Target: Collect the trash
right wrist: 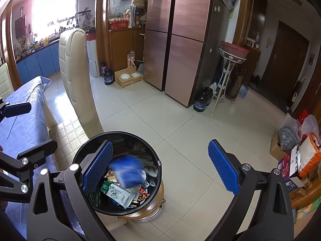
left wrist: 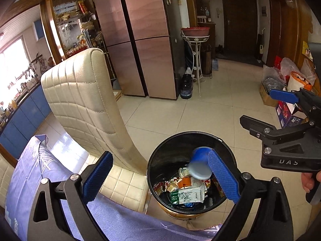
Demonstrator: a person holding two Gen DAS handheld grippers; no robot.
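Note:
A black round trash bin stands on the floor beside the chair, with several wrappers inside. A blurred blue-and-grey piece of trash is in mid-air inside the bin's mouth; it also shows in the right wrist view over the bin. My left gripper is open and empty just above the bin. My right gripper is open and empty, its left finger over the bin rim; it also shows in the left wrist view at the right.
A cream padded chair stands left of the bin, next to a table with a blue cloth. A copper fridge and a white plant stand are behind. Boxes and bags sit on the right.

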